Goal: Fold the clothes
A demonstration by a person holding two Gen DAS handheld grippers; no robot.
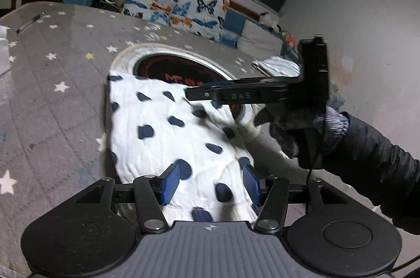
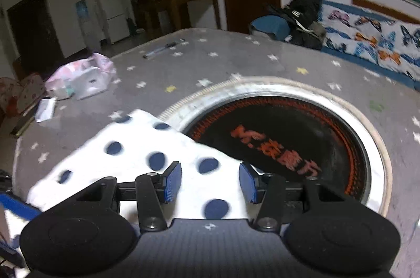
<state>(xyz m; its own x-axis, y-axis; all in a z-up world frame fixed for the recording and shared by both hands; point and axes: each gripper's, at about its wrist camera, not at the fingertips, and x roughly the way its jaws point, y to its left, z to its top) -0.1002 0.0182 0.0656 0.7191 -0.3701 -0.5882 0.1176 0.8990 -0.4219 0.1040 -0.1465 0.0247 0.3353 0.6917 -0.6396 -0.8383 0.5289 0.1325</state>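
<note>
A white garment with dark blue dots (image 1: pixel 162 125) lies folded on the grey star-patterned table cover (image 1: pixel 52 94), its far edge over the round black hob (image 1: pixel 183 67). My left gripper (image 1: pixel 211 183) hangs over the near end of the garment, pads apart, with the cloth under the gap and nothing pinched. In the left wrist view my right gripper (image 1: pixel 191 94) comes in from the right in a gloved hand (image 1: pixel 288 128), above the garment's far right edge. In its own view the right gripper (image 2: pixel 210 182) is open over the dotted garment (image 2: pixel 131 146), beside the hob (image 2: pixel 288 141).
A pen (image 2: pixel 160 49) and a pink tissue pack (image 2: pixel 84 78) lie on the far left of the table (image 2: pixel 236 62). Behind it stand a butterfly-print sofa (image 2: pixel 372 41) with a black bag (image 2: pixel 304 12). A striped cloth (image 1: pixel 278 66) lies at the table's right edge.
</note>
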